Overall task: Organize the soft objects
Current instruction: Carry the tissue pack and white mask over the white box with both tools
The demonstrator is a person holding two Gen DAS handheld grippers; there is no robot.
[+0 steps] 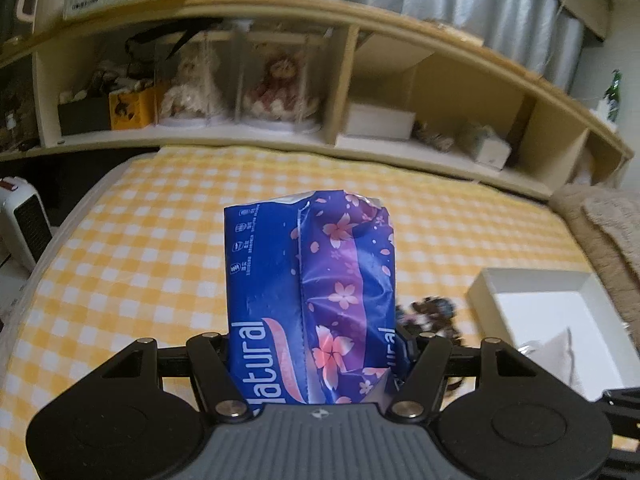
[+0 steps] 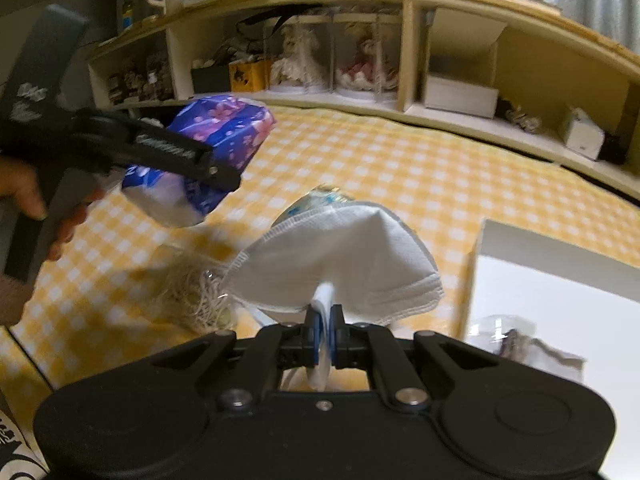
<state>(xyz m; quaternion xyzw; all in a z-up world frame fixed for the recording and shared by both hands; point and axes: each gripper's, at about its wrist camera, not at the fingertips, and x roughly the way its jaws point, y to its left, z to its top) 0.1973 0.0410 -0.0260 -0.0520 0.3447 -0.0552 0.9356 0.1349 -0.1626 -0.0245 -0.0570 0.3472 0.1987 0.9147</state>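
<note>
My left gripper (image 1: 316,360) is shut on a blue and purple tissue pack (image 1: 310,280) with pink flowers, held above the yellow checked bed (image 1: 140,220). The pack (image 2: 208,148) and the left gripper (image 2: 176,152) also show in the right wrist view, at the upper left. My right gripper (image 2: 325,336) is shut on a white face mask (image 2: 340,264), held above the bed. A white box (image 2: 560,304) stands open at the right with a clear bag (image 2: 516,340) in it; the white box also shows in the left wrist view (image 1: 540,312).
A tangle of pale string (image 2: 192,292) and a shiny packet (image 2: 320,196) lie on the bed below the mask. A dark beaded item (image 1: 428,312) lies by the box. A wooden headboard shelf (image 1: 360,80) with dolls runs along the back. A beige blanket (image 1: 600,232) is at the right.
</note>
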